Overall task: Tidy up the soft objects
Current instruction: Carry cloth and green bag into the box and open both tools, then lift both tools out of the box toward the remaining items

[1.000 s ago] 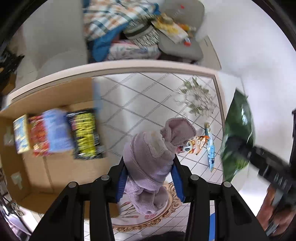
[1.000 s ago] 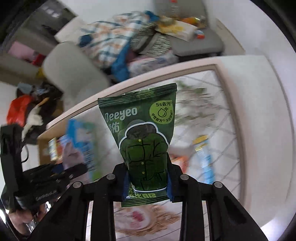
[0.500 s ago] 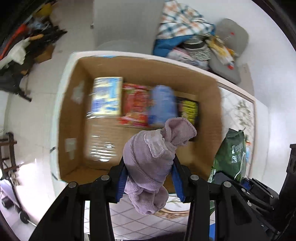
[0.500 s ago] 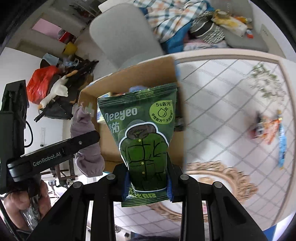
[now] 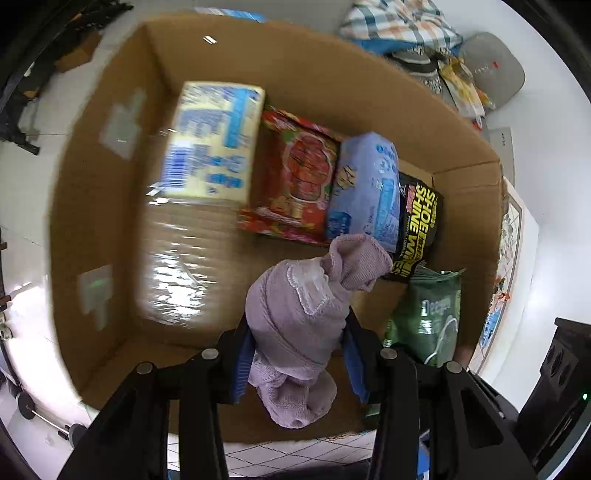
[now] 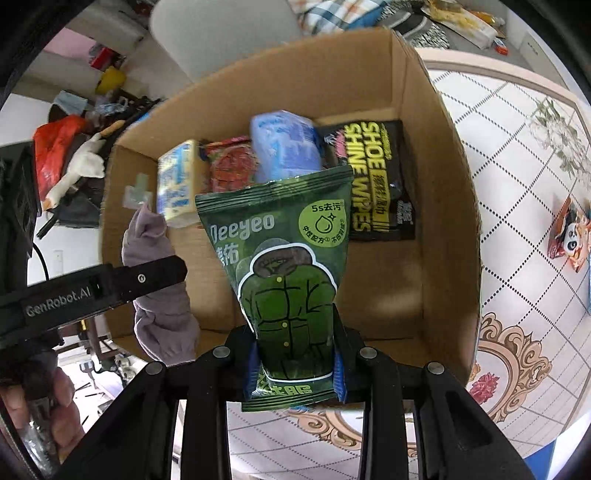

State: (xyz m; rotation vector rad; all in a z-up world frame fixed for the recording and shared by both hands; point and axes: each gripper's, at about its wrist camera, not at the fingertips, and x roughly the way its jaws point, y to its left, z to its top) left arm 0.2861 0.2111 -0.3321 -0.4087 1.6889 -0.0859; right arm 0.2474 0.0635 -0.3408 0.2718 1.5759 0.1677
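My left gripper [image 5: 297,354] is shut on a rolled lilac cloth [image 5: 306,317] and holds it over the open cardboard box [image 5: 92,206]. The cloth also shows in the right wrist view [image 6: 159,295], at the box's left wall. My right gripper [image 6: 295,363] is shut on a green Deeyeo wipes pouch [image 6: 284,266], upright over the box's near side; the pouch also shows in the left wrist view [image 5: 428,317]. In the box lie a yellow-blue pack [image 5: 214,140], a red pack [image 5: 295,177], a light blue pack [image 5: 365,184] and a black shoe wipes pack [image 6: 373,177].
The box stands on a table with a patterned cloth [image 6: 524,184]. Small snack packets [image 6: 569,236] lie on the cloth to the right. Chairs piled with clothes [image 5: 399,22] stand behind the box. Clutter [image 6: 70,147] lies on the floor at the left.
Both grippers have swung left from the patterned tabletop to the box and now hold their loads over its inside. The box fills both views.
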